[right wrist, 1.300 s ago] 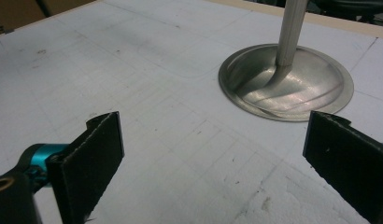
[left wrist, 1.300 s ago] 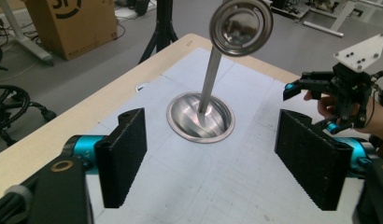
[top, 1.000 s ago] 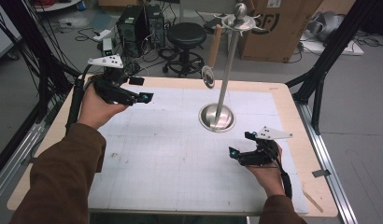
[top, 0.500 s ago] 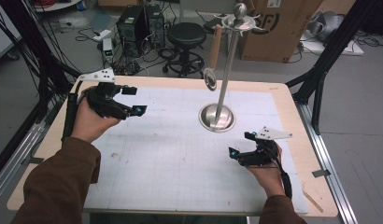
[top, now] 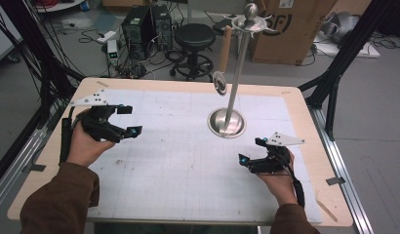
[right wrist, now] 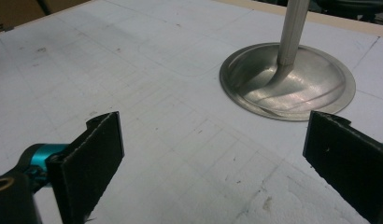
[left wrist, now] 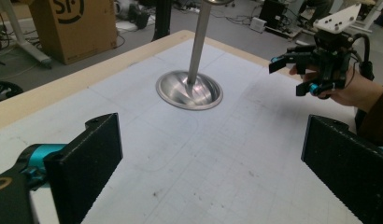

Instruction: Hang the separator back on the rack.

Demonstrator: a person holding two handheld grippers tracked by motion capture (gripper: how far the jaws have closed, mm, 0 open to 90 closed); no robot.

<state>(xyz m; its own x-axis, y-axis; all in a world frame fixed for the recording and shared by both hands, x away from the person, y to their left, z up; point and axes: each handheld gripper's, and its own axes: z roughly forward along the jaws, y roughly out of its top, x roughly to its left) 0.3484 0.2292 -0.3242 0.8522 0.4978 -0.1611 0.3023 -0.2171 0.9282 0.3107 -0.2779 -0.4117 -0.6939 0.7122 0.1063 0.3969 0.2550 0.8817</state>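
At the left of the high view, the person's left hand [top: 83, 144] held the left tool [top: 125, 121] above the white gridded mat [top: 178, 165] covering the table [top: 305, 105], its jaws pointing toward the middle and standing wide apart with nothing between them. In the left gripper view the two black jaws framed bare mat, with the stand's base ahead and the other tool farther off at the upper right.

Near the middle, toward the far side, a metal utensil stand [top: 237, 73] stood upright on its round dished base [top: 227, 123], which rested on the mat. A ladle [top: 220, 80] with a wooden handle hung from the stand's top, its bowl beside the pole and clear of the mat.

At the right, the right hand [top: 278, 180] held the right tool [top: 249, 151] low over the mat, just beside the base and not touching it. Its jaws were also spread wide and empty; the right gripper view showed the base [right wrist: 287, 84] just beyond them.
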